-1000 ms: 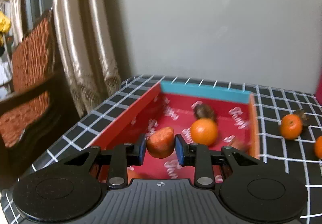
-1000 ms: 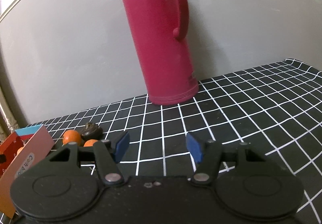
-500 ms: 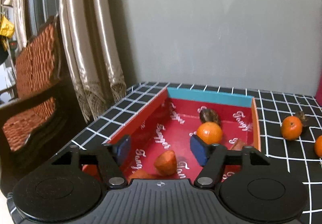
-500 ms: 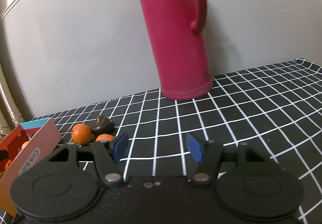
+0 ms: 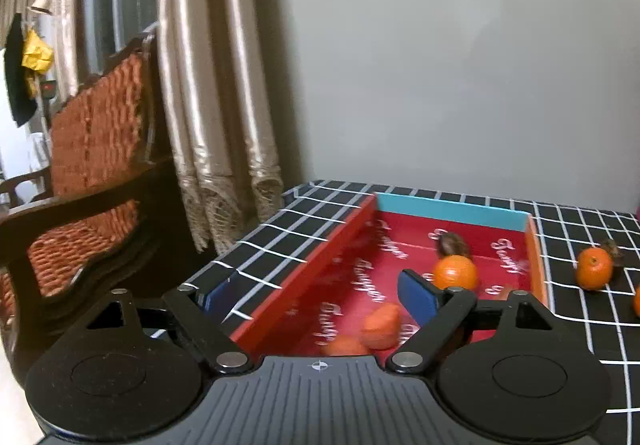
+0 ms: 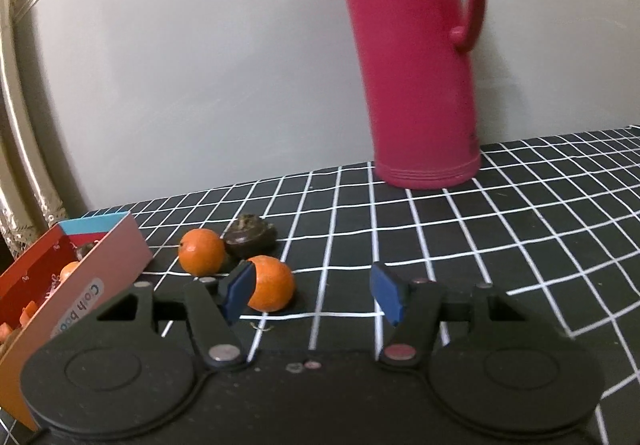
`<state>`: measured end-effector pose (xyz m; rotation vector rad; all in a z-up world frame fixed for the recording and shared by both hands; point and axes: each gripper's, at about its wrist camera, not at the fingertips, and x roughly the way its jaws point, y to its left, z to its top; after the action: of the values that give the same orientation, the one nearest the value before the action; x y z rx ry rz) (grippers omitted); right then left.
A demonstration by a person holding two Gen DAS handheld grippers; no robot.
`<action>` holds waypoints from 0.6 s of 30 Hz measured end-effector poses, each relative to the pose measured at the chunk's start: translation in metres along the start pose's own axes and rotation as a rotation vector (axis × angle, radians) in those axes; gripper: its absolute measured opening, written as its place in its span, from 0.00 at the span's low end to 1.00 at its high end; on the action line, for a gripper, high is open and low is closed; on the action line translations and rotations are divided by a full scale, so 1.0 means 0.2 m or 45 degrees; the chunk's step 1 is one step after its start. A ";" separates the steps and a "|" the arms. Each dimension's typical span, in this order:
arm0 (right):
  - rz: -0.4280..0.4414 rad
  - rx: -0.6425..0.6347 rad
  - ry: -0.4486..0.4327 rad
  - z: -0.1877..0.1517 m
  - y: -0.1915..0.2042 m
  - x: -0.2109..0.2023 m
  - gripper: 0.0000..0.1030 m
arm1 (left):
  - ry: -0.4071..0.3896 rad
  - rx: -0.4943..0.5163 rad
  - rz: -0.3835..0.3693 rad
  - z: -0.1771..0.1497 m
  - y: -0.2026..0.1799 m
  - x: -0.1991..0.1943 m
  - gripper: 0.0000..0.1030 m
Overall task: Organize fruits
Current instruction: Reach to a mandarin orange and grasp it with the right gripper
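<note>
the left gripper (image 5: 316, 291) hangs over the red box (image 5: 304, 277), its jaws just spread wide with nothing between them; an orange piece (image 5: 382, 325) lies in the box below. the right gripper (image 6: 310, 291) stands half open and empty, a tangerine (image 6: 272, 285) just beside the box.

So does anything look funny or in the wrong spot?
Yes. Two oranges and a dark brown fruit sit loose on the checked tablecloth, outside the red box that holds the other fruit. Nothing looks spilled or broken.
</note>
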<state>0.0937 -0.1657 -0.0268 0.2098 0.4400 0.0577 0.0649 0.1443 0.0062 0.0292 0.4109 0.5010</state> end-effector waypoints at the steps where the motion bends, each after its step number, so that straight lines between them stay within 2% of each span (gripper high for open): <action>1: 0.006 -0.005 0.003 0.00 0.01 0.01 0.61 | -0.006 -0.002 0.015 -0.01 0.02 0.00 0.84; 7: 0.033 -0.039 0.044 -0.01 0.10 0.09 0.61 | 0.005 -0.028 0.063 -0.04 0.14 0.01 0.85; 11: 0.012 -0.078 0.055 0.00 0.17 0.13 0.61 | 0.000 -0.059 0.082 -0.05 0.22 0.02 0.86; 16: 0.007 -0.069 0.077 0.01 0.17 0.17 0.52 | 0.001 -0.081 0.093 -0.07 0.28 0.04 0.86; 18: 0.015 -0.066 0.104 0.01 0.17 0.20 0.43 | 0.004 -0.078 0.092 -0.07 0.28 0.05 0.86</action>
<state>0.1302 -0.1290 -0.0337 0.1596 0.5180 0.0891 0.0410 0.1978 -0.0040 -0.0161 0.3988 0.5851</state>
